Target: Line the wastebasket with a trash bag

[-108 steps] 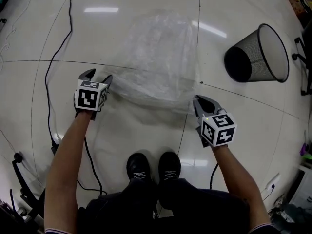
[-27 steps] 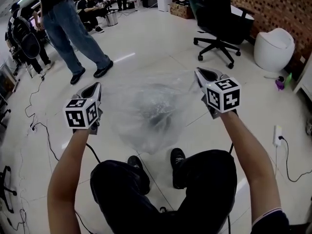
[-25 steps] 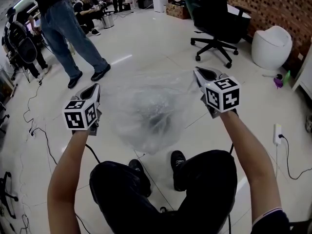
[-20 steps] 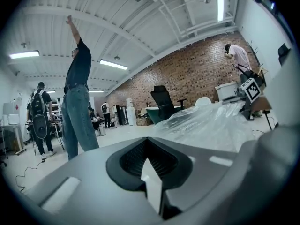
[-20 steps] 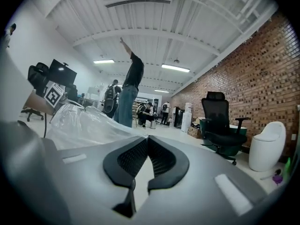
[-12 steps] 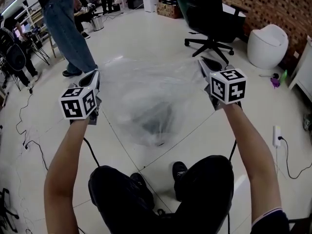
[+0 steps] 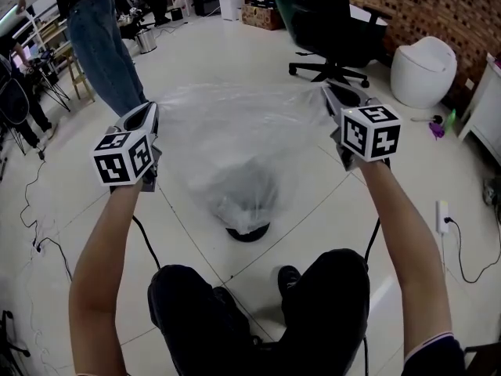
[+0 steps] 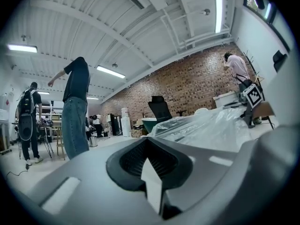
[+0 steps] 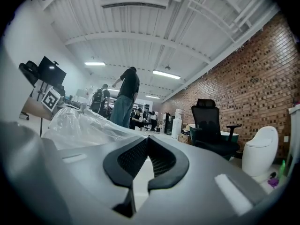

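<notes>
Head view is showing us holding a clear trash bag (image 7: pixel 235 139) by its rim, with the film stretching wide between our two hands. Our left tongs (image 7: pixel 149 108), at about 10 o'clock, are clamping shut on one end of the rim. Our right tongs (image 7: pixel 329 92), at about 1 o'clock, are clamping shut on the other end. Both are pointing away from us, roughly level.

In the left gripper view the tongs are pressing fully together while the film is running off toward 3 o'clock. In the right gripper view they are pressing together too, with the film running off toward 9 o'clock.

The bag is hanging down from the rim, narrowing toward the middle of the head view. The dark wastebasket (image 7: pixel 248 233) is sitting on the tiled floor (image 7: pixel 329 202) beneath it, just toward 6 o'clock of centre. We are seeing it dimly through the film, its dark lower edge showing below the bag's end. We cannot tell whether the two are touching.

A black office chair (image 7: pixel 329 22) is standing at 1 o'clock, and a person in jeans (image 7: pixel 98 49) is standing at 11 o'clock.
</notes>
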### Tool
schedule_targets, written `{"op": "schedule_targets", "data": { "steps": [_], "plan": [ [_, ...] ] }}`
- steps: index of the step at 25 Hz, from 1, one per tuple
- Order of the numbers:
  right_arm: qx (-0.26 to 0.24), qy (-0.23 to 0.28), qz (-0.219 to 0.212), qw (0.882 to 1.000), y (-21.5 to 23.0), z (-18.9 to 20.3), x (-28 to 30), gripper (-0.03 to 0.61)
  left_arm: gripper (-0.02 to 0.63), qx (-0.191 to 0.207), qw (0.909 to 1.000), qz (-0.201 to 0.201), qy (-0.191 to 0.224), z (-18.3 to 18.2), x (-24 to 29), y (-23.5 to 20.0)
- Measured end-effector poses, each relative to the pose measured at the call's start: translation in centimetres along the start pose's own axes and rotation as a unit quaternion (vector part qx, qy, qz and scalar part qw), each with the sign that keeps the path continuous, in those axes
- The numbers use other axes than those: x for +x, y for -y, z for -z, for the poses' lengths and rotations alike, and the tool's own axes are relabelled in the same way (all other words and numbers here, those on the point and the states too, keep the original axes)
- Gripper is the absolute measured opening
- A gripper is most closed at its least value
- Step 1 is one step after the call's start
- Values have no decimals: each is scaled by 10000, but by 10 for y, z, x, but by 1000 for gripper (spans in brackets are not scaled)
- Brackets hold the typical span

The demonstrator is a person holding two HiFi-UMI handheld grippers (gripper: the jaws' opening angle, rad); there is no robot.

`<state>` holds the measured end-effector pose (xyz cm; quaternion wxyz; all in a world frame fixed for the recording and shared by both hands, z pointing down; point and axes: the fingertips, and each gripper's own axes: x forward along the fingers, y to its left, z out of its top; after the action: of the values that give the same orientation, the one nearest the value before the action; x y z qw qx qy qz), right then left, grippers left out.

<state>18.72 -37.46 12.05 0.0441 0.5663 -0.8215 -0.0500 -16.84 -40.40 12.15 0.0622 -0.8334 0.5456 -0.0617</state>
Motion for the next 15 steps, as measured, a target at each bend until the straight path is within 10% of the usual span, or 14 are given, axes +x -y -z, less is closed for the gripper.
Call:
{"op": "schedule_targets", "data": {
  "steps": [15],
  "plan": [
    [94,-74,14,9999,0,10,24,2,12,-277,9995,-80,-139,18,20,-12]
  ]
}}
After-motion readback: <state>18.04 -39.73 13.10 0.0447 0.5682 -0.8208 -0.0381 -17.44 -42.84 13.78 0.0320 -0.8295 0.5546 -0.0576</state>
